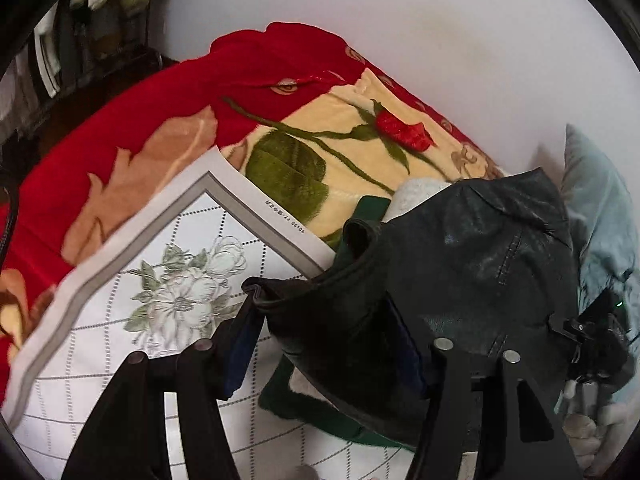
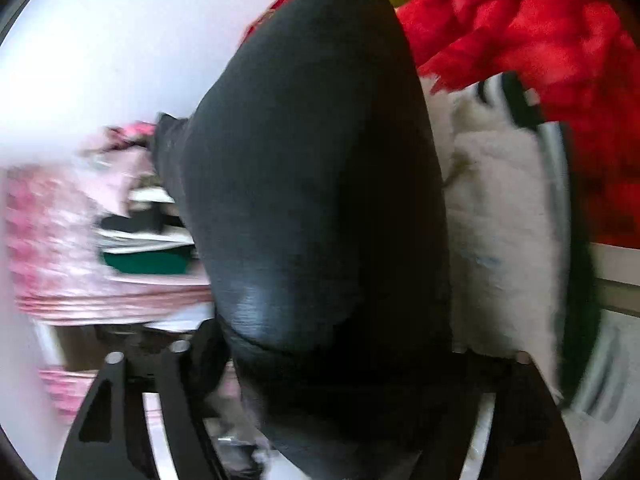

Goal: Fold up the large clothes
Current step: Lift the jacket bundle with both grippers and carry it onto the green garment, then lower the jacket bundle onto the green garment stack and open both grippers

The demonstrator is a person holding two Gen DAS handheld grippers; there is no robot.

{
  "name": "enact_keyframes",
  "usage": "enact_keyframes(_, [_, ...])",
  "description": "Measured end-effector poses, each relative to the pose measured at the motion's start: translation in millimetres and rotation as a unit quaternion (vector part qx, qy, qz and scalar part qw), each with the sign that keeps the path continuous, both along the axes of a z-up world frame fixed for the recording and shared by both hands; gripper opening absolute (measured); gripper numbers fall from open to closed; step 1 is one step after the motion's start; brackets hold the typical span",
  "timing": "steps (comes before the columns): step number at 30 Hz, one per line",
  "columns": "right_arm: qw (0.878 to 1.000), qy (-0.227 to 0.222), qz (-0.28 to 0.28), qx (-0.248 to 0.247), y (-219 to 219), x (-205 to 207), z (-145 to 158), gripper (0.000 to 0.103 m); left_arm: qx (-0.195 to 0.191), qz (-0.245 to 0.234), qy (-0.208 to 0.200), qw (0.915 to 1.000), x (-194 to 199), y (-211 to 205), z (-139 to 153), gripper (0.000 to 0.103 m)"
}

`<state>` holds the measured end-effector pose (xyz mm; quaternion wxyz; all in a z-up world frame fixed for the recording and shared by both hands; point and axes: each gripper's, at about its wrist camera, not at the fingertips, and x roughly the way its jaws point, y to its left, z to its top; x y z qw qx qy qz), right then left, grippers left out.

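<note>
Left gripper (image 1: 320,350) sits spread, its two black fingers (image 1: 204,364) either side of a black leather jacket (image 1: 472,264); whether the pads actually press the leather I cannot tell. That jacket is heaped on the right part of a white floral-print cloth (image 1: 120,344), with a dark green, fleece-lined garment (image 1: 320,412) poking out beneath it on the near side. Right gripper (image 2: 320,354) is spread wide too, a smooth rounded bulge of the same black leather filling the gap between its fingers (image 2: 176,364), and the blur hides any contact, so no telling if it grips. Further out, a red blanket with a rose pattern (image 1: 304,128) lies beyond the cloth, a pale blue pillow (image 1: 600,216) at far right, a plain white wall (image 1: 440,24) behind. Pink-patterned fabric (image 2: 48,240) smears across the left of the right wrist view
</note>
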<state>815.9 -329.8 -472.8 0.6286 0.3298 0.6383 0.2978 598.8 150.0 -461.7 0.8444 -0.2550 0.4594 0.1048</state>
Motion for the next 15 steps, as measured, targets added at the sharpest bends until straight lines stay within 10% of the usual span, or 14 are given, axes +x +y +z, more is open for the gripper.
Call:
enact_keyframes(4, [0.99, -0.058, -0.002, -0.132, 7.0, -13.0, 36.1, 0.097, 0.046, -0.025, 0.021, 0.9984, -4.4, -10.5, 18.0, 0.091])
enact_keyframes(9, [0.931, -0.136, -0.029, -0.338, 18.3, -63.2, 90.6, 0.101, 0.116, -0.048, 0.028, 0.9917, -22.2, -25.9, 50.4, 0.094])
enact_keyframes(15, [0.88, -0.179, -0.059, -0.435, 7.4, -187.7, 101.5, 0.103, 0.165, -0.077, 0.033, 0.9827, -64.6, -49.4, 92.6, 0.098])
